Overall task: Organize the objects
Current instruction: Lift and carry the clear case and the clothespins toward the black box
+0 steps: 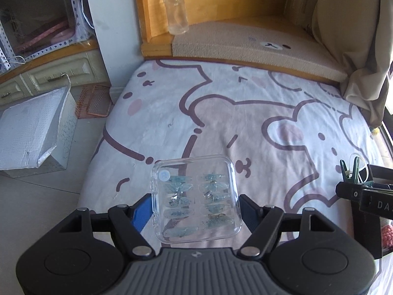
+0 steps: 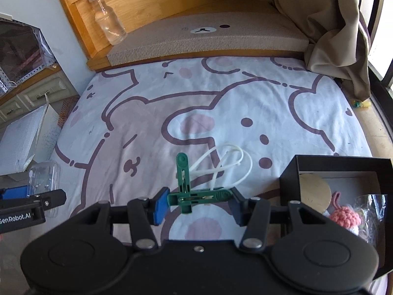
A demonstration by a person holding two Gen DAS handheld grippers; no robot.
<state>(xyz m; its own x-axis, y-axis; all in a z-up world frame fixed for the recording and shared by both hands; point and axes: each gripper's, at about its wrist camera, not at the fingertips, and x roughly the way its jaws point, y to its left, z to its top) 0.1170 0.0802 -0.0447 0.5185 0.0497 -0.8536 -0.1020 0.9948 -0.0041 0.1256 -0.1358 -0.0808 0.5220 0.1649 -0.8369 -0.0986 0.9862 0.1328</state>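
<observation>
My left gripper (image 1: 195,209) is shut on a clear plastic case of pale blue press-on nails (image 1: 195,199) and holds it over the bed sheet. The case also shows at the left edge of the right wrist view (image 2: 45,179). My right gripper (image 2: 197,202) is shut on a bunch of green clothes pegs (image 2: 189,191) tied with white cable ties (image 2: 228,162). The pegs also show at the right of the left wrist view (image 1: 351,172). A black open box (image 2: 336,169) to the right of my right gripper holds a wooden disc, a pink crocheted item and a clear wrapper.
The bed sheet (image 2: 196,103) with a bear print spreads ahead. A clear glass bottle (image 1: 175,7) stands on the wooden headboard ledge. A beige curtain (image 2: 331,36) hangs at the right. A white padded box (image 1: 29,132) and a pink basket (image 1: 94,100) sit on the floor at left.
</observation>
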